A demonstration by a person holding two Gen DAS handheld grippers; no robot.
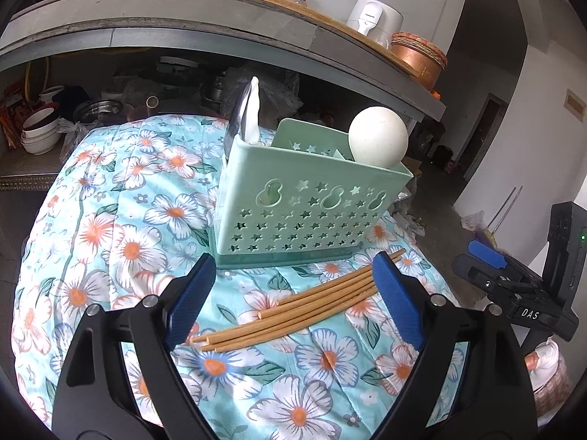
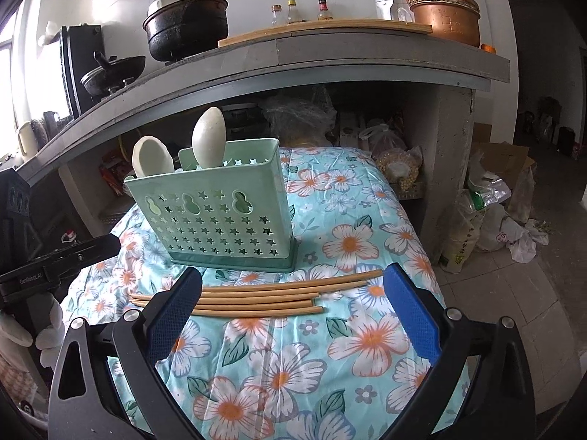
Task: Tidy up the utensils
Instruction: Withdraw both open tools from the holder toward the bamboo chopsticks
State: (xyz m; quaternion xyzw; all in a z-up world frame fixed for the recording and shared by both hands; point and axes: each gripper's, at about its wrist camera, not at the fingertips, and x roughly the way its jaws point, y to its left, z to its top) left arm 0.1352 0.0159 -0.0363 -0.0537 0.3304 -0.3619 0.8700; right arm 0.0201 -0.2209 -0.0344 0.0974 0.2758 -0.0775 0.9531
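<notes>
I am holding both tongs over the table, which is wearing a floral cloth point(image 2: 367, 344). My left tongs point(image 1: 293, 286) are gaping wide with nothing between the blue pads, and my right tongs point(image 2: 293, 304) are spread just as wide and gripping nothing.

The chopsticks point(image 2: 249, 299) are lying flat on the cloth in a loose bundle, their long axis running left to right across the right wrist view, roughly parallel to the front wall of the green holder point(image 2: 220, 216). In the left wrist view the same chopsticks point(image 1: 293, 306) are slanting from lower left up to upper right, the far ends passing behind the right-hand pad. I am counting about 5 or 6 sticks; I cannot tell exactly.

The holder is standing upright just behind the chopsticks, apart from them. 2 white spoons point(image 2: 207, 139) are sticking up out of it, bowls uppermost, 1 at each end.
</notes>
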